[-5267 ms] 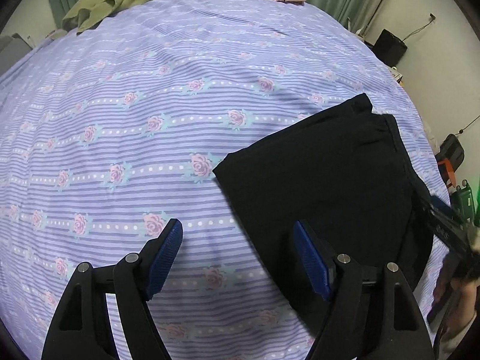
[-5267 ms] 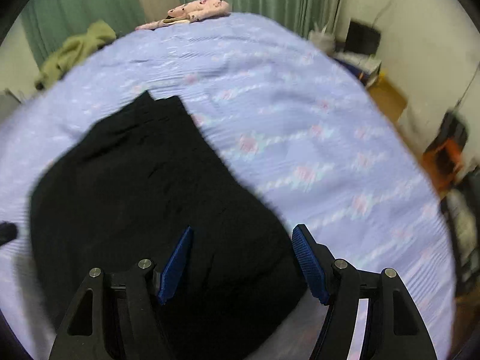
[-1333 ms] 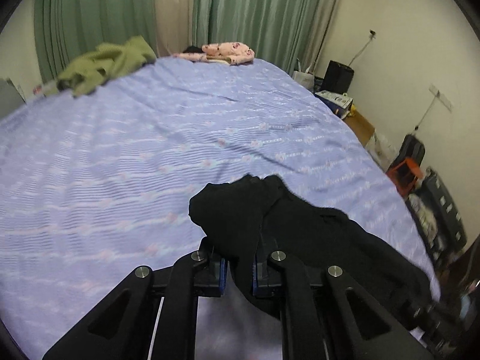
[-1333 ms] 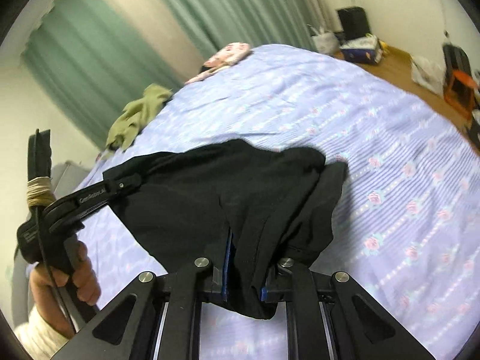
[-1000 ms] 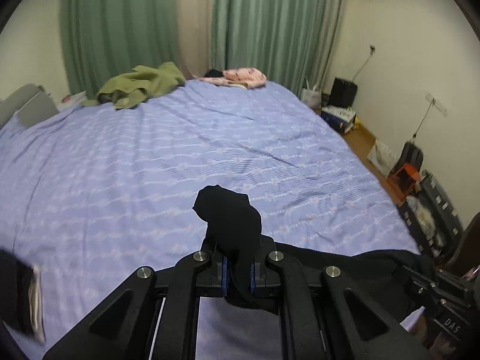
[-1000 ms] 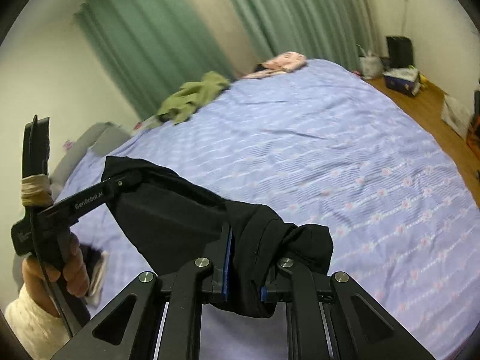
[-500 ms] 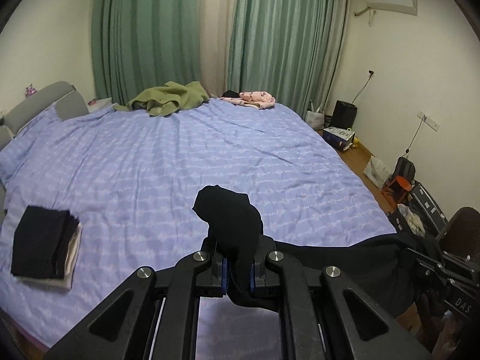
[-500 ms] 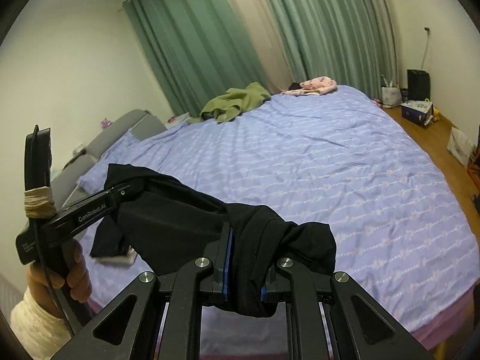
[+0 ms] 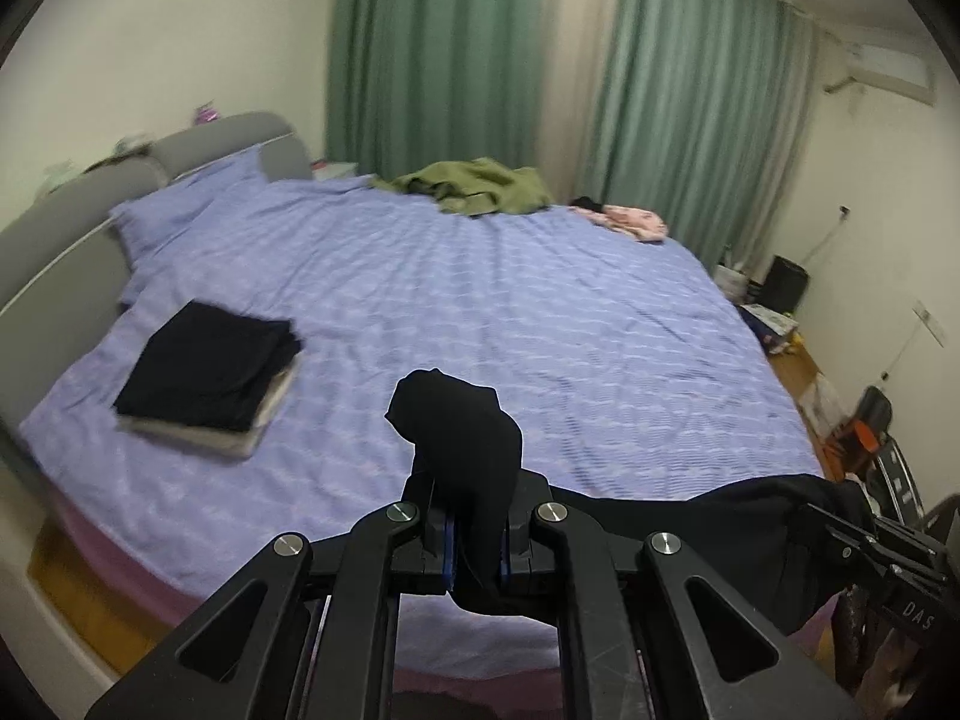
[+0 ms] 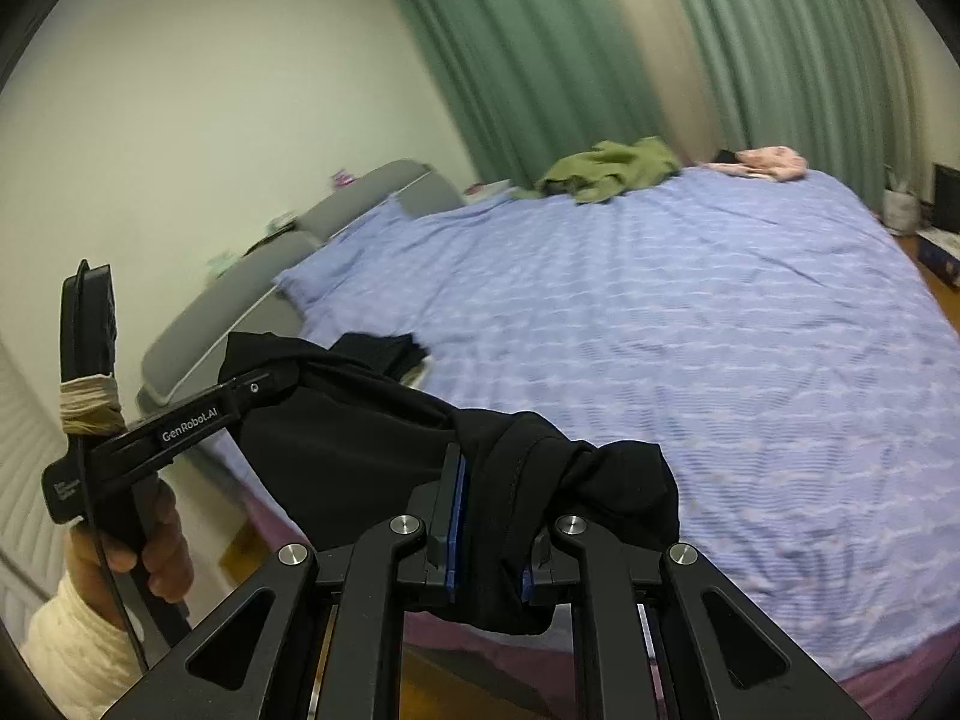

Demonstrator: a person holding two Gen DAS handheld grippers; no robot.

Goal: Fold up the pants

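**Black pants held up over the bed, both ends pinched**

The left hand-held gripper (image 9: 474, 546) is clenched on one bunched end of the pants (image 9: 462, 420), the right hand-held gripper (image 10: 486, 534) on the other, fabric slung between them above the bed (image 9: 540, 312). They look light, floppy and sag-prone, so grabbing corners or the waistband seems best.

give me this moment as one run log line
step: carry folded pants | left gripper: shut on black pants | right gripper: shut on black pants | pants: off the bed | folded stack: on bed near headboard
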